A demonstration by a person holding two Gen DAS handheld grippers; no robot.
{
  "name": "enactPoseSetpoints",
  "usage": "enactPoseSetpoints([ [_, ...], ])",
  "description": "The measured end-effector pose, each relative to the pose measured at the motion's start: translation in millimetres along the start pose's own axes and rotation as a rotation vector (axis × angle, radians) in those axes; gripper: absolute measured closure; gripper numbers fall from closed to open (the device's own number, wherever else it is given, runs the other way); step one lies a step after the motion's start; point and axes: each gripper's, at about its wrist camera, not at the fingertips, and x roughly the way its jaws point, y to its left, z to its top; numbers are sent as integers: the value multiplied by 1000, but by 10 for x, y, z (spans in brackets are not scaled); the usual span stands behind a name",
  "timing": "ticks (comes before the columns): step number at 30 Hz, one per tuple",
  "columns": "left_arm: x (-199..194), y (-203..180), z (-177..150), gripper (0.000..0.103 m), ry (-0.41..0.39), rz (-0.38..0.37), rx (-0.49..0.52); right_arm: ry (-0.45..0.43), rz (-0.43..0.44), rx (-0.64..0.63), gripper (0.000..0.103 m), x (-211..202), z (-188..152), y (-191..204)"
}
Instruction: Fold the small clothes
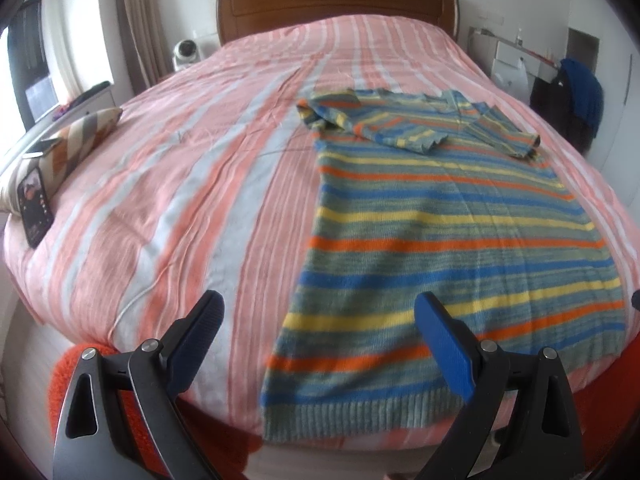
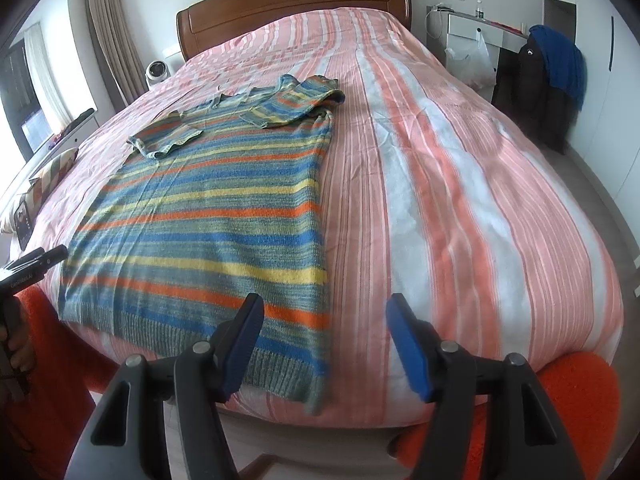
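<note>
One striped sweater [image 1: 448,248] lies flat at the bed's [image 1: 180,184] near edge, both sleeves folded in. Two grippers, left gripper [image 1: 320,328] and right gripper [image 2: 324,328], hover tilted down above the hem, both jaws apart and empty.

Left gripper [image 1: 320,344]: black triangular-cutout arms, round silver pivot screws, blue ribbed finger pads [image 1: 448,352]. Right gripper [image 2: 324,344]: same build. Fuzzy orange-red sleeve [image 2: 60,380] at lower left of right wrist view; white lettering on black gripper body there.
</note>
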Motion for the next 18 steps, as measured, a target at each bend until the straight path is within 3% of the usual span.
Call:
enactPoseSetpoints([
  [8,-47,25,6,6,-32,7,-33,-13,4,0,40,-18,8,10],
  [18,-18,102,6,6,6,-52,-102,-8,8,-6,39,-2,5,19],
])
